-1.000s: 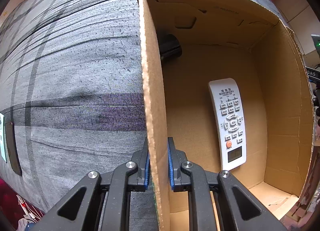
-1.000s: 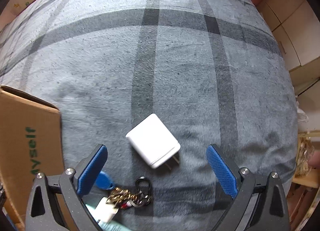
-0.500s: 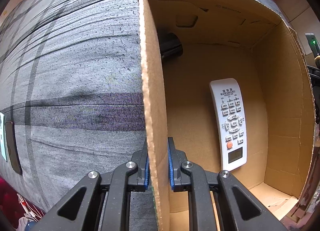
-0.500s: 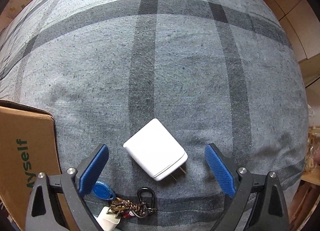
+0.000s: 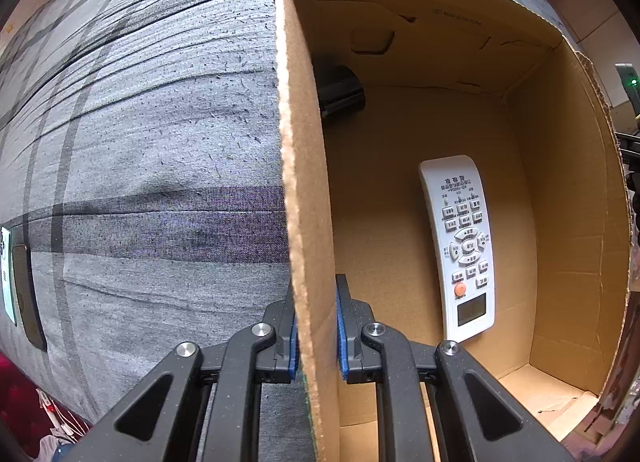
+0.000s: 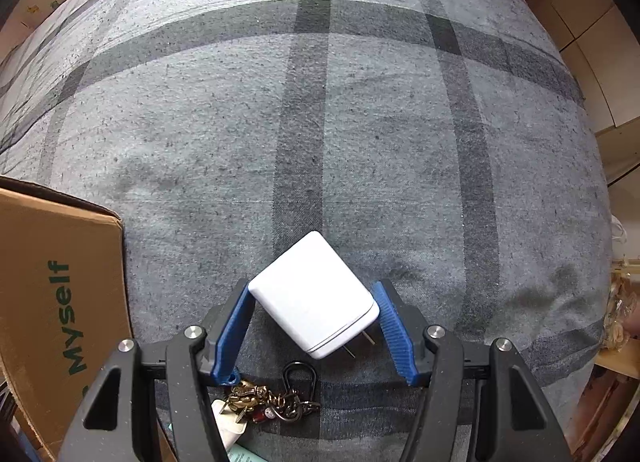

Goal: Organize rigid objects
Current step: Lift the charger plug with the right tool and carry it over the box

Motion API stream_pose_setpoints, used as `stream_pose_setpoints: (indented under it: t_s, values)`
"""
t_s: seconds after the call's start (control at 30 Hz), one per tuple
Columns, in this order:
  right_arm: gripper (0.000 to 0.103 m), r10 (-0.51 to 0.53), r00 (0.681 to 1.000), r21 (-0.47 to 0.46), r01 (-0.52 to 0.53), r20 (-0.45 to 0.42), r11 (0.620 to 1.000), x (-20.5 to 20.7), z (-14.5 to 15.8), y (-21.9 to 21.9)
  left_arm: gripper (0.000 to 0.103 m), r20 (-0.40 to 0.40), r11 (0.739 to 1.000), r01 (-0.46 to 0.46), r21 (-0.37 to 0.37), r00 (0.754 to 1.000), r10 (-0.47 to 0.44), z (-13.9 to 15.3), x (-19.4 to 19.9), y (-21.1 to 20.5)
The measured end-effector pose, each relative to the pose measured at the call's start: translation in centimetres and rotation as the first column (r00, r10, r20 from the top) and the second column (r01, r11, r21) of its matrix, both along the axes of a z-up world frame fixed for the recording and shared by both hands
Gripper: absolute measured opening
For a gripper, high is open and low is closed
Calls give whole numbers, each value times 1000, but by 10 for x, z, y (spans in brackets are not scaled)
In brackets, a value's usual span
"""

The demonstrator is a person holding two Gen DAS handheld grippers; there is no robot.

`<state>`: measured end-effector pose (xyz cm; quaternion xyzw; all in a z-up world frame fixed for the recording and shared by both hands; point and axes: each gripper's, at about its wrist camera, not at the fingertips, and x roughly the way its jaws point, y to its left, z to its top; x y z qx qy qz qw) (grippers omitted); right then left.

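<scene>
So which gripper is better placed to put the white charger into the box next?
Right. The right gripper is shut on the white charger, while the left gripper clamps the cardboard box wall, steadying it.

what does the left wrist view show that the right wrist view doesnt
Only the left wrist view shows the box's inside: a white remote lying on its floor, a dark object half hidden behind the wall, and the left gripper clamped on the cardboard wall. Only the right wrist view shows the white charger between the right gripper's blue pads, which meet its corners, and a keychain just below it. Both show the cardboard box and the grey plaid cloth.
</scene>
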<state>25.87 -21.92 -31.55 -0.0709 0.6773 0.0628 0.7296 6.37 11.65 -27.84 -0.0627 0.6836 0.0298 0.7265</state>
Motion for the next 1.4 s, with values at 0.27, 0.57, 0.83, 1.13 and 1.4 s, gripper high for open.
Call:
stream_pose_setpoints:
  t_s: [0.27, 0.57, 0.83, 1.13, 1.4]
  values:
    - [65, -10, 999, 8, 10, 33, 1000, -9, 27, 9, 15, 4, 1000, 9, 3, 1000, -9, 0, 0, -3]
    - [65, -20, 997, 20, 18, 69, 1000, -26, 59, 15, 15, 12, 1000, 21, 10, 1000, -21, 3, -3, -11]
    - [65, -16, 996, 23, 14, 93, 1000, -42, 89, 20, 15, 12, 999, 34, 10, 999, -34, 4, -1, -12]
    - [65, -10, 993, 34, 6, 115, 999, -61, 119, 34, 15, 11, 999, 49, 13, 999, -49, 5, 0, -12]
    - [65, 12, 992, 40, -17, 127, 999, -77, 142, 55, 15, 21, 998, 55, 14, 998, -56, 7, -3, -15]
